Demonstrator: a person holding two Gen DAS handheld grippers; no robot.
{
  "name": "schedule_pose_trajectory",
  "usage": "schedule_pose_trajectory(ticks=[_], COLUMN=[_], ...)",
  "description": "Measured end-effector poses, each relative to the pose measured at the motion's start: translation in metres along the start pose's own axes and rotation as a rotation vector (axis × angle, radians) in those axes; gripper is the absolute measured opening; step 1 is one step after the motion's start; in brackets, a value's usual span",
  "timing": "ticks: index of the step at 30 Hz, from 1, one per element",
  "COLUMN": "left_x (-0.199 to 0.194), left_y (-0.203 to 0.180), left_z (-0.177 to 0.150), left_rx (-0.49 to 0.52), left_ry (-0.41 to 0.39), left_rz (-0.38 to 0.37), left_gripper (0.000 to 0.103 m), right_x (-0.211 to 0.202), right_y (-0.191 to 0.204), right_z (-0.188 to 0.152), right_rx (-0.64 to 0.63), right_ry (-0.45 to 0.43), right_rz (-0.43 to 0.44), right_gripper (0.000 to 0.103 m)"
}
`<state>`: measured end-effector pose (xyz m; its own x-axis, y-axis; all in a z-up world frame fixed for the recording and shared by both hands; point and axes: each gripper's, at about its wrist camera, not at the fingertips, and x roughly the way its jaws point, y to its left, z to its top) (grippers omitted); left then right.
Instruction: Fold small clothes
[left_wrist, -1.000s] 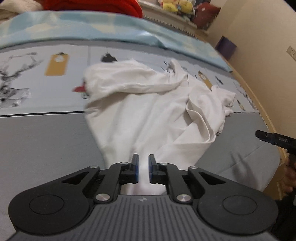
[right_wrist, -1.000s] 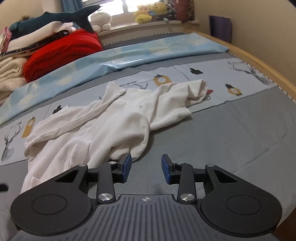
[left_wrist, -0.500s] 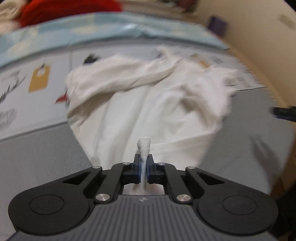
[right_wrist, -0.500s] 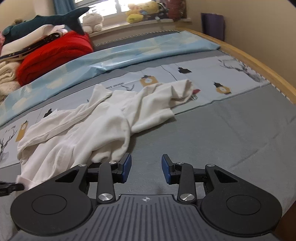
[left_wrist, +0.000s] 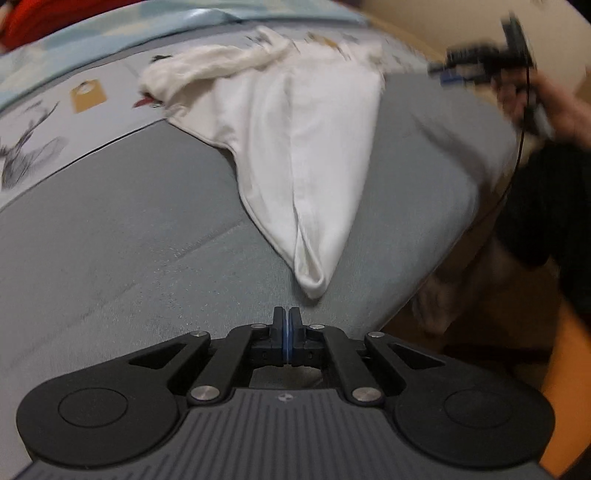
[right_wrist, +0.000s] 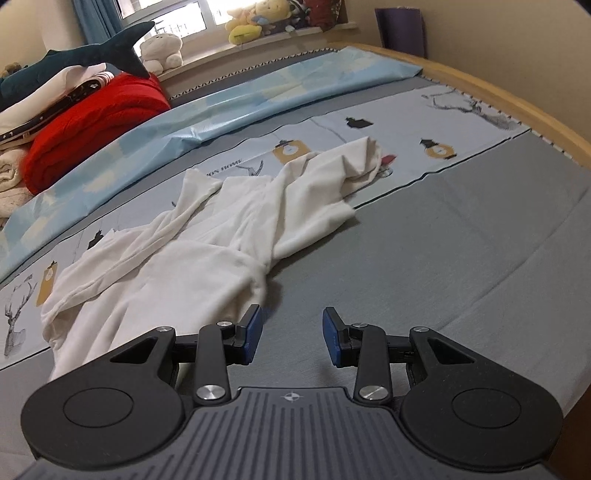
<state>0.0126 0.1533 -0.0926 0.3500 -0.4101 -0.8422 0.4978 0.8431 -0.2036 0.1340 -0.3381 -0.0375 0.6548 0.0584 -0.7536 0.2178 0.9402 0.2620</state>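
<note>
Nearest the bed's (left_wrist: 110, 236) edge, left gripper (left_wrist: 286, 334): jaws pressed together, nothing between them, pointing down over bare grey sheet. Just beyond its tips lies the narrow end of the white garment (left_wrist: 295, 147), not touching. Right gripper (right_wrist: 292, 334): jaws apart and empty above the grey sheet, the garment's rumpled edge just beside its left finger. From there the garment stretches away, crumpled, onto the printed band of the sheet. Farther back: a blue cover (right_wrist: 258, 99), a red blanket (right_wrist: 96, 122), plush toys (right_wrist: 255, 26) on the windowsill.
</note>
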Motion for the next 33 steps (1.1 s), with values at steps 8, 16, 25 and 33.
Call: schedule_pose_trajectory(ticks=[8, 16, 25, 33], left_x=[0.003, 0.025, 0.084, 0.116], left_y=[0.014, 0.041, 0.042, 0.052], left_z=[0.027, 0.076, 0.127, 0.133], left_rx=[-0.136, -0.348, -0.453, -0.448], left_ry=[-0.097, -0.082, 0.015, 0.103], left_rz=[0.112, 0.168, 0.111, 0.196], left_gripper=[0.015, 0.021, 0.047, 0.045], right_x=[0.026, 0.068, 0.133, 0.18], right_y=[0.03, 0.062, 0.08, 0.109], right_z=[0.003, 0.021, 0.045, 0.042], right_rx=[-0.032, -0.17, -0.212, -0.375], right_ry=[0.04, 0.001, 0.032, 0.108], right_rz=[0.028, 0.025, 0.042, 0.049], right_gripper=[0.038, 0.042, 0.061, 0.071])
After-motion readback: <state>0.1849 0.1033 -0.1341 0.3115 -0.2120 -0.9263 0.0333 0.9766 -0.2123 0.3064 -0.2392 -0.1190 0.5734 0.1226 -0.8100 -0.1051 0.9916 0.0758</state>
